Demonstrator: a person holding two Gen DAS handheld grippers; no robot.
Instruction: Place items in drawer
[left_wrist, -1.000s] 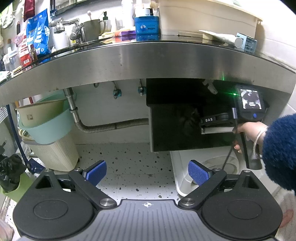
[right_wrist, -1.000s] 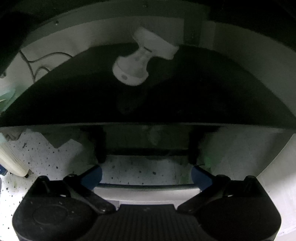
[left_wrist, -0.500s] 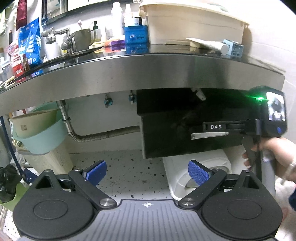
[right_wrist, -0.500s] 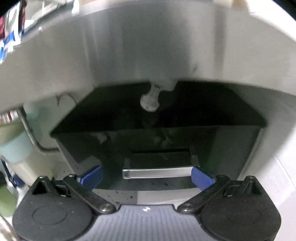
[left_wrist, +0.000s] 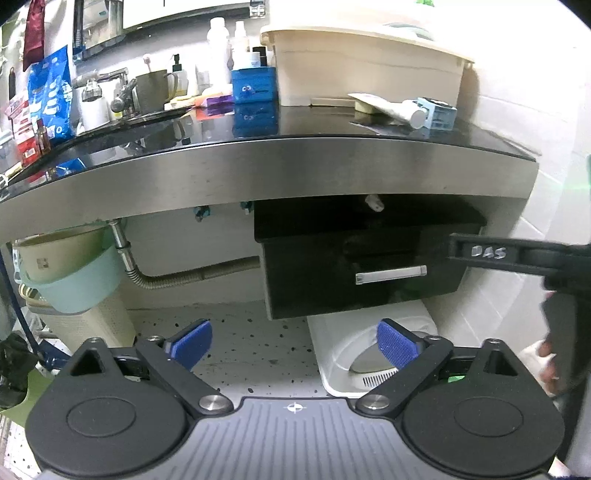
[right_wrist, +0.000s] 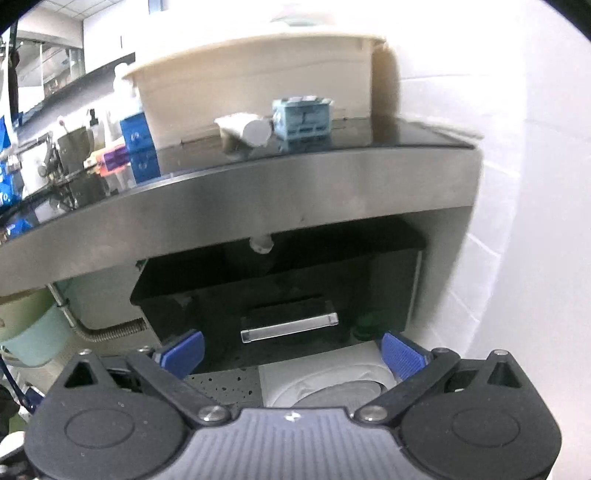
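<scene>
A black drawer (left_wrist: 325, 280) with a silver handle (left_wrist: 390, 274) hangs under the steel-edged counter (left_wrist: 258, 162); it also shows in the right wrist view (right_wrist: 280, 306) with its handle (right_wrist: 289, 326). It stands pulled out a little from under the counter. On the counter's right end lie a white tube (left_wrist: 391, 107) and a light blue box (left_wrist: 436, 112), seen also in the right wrist view as tube (right_wrist: 245, 129) and box (right_wrist: 301, 118). My left gripper (left_wrist: 293, 341) is open and empty. My right gripper (right_wrist: 291, 352) is open and empty, back from the handle; its body (left_wrist: 517, 254) shows at the right edge.
A beige tub (left_wrist: 365, 70), a blue box (left_wrist: 255, 86), bottles and a tap (left_wrist: 118, 92) stand on the counter. Below are a drain hose (left_wrist: 192, 275), stacked basins (left_wrist: 70, 273), a white appliance (left_wrist: 369, 339) on the speckled floor, and a tiled wall (right_wrist: 517, 221) to the right.
My right gripper has pulled back and risen from right at the drawer handle, so the counter top now shows. The left view has risen and backed off too.
</scene>
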